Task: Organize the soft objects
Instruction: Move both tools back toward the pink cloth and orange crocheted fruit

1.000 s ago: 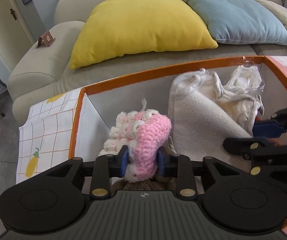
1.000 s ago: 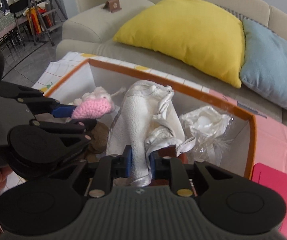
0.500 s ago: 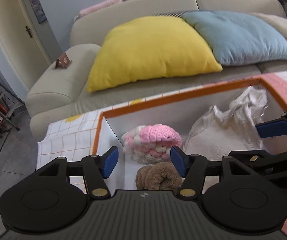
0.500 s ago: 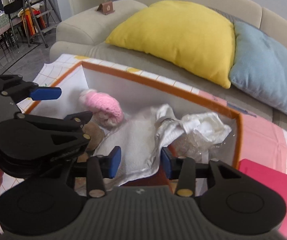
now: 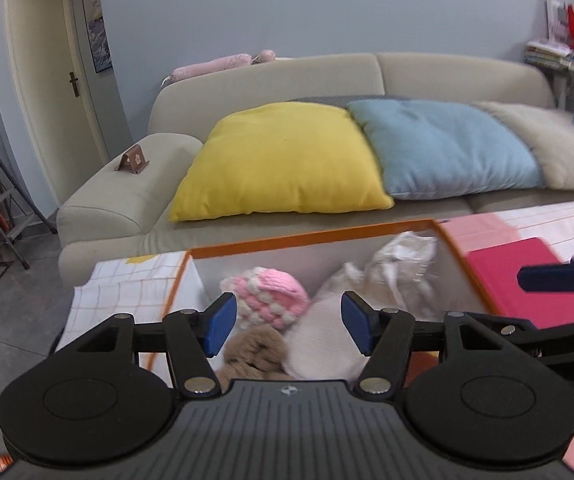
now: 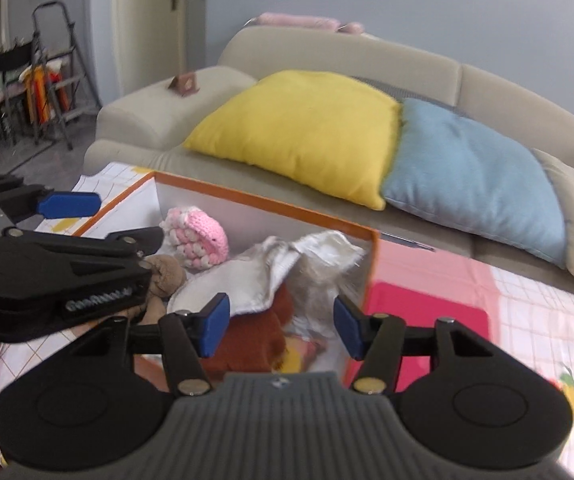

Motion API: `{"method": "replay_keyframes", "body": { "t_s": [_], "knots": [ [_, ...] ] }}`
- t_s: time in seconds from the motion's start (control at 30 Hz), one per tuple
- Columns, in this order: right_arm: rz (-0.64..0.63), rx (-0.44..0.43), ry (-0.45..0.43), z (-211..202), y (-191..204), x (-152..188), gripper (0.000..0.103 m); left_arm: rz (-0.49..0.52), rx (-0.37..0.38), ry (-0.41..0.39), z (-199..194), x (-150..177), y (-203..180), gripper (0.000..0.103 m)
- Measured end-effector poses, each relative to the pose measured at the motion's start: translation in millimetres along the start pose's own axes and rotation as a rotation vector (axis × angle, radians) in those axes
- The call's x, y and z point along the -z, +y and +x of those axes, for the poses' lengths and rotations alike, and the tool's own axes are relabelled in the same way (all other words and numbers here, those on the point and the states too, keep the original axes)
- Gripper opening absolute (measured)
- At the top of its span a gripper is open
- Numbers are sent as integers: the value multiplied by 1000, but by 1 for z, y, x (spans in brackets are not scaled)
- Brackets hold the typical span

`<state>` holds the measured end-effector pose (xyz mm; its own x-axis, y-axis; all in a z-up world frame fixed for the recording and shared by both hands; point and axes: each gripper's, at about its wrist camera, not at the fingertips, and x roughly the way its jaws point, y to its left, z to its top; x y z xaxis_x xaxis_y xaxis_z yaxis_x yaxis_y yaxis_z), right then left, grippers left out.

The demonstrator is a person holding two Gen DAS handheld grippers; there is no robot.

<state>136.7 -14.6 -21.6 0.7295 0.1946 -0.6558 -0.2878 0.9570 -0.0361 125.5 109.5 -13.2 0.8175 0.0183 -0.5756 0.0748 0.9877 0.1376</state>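
Soft objects lie together in the orange-rimmed box [image 5: 307,238]: a pink-and-white crochet piece [image 5: 271,294] by the far wall, a brown plush toy [image 5: 257,350] in front of it, a white fleece cloth [image 6: 247,284] beside them and crinkled white wrapping [image 5: 405,256] at the right end. That box stands on a checked tablecloth [image 5: 127,288], with a pink box [image 5: 527,276] just beside it. Behind, a beige sofa [image 5: 127,200] carries a yellow cushion [image 5: 287,164] and a blue cushion [image 5: 443,148]; a door [image 5: 47,60] and a stepladder [image 6: 47,72] stand left. My left gripper [image 5: 285,322] and right gripper [image 6: 281,326] hang spread and empty above the box. A second ago the left pinched the crochet piece and the right the fleece cloth; both jaws have just been opening, nothing between them, and both tools now sit higher and farther back.
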Motion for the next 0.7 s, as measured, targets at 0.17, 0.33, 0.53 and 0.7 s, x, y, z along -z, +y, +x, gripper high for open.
{"method": "replay_keyframes", "body": {
  "t_s": [0.17, 0.33, 0.53, 0.7],
  "knots": [
    [76, 38, 1, -33, -17, 33, 57, -25, 82, -9, -31, 19, -22, 71],
    [153, 86, 43, -56, -42, 71, 57, -20, 161, 8, -48, 37, -53, 71],
    [188, 160, 105, -80, -69, 115, 57, 37, 216, 60, -57, 59, -89, 71],
    [222, 216, 150, -98, -96, 153, 57, 47, 276, 102, -64, 68, -110, 71]
  ]
}}
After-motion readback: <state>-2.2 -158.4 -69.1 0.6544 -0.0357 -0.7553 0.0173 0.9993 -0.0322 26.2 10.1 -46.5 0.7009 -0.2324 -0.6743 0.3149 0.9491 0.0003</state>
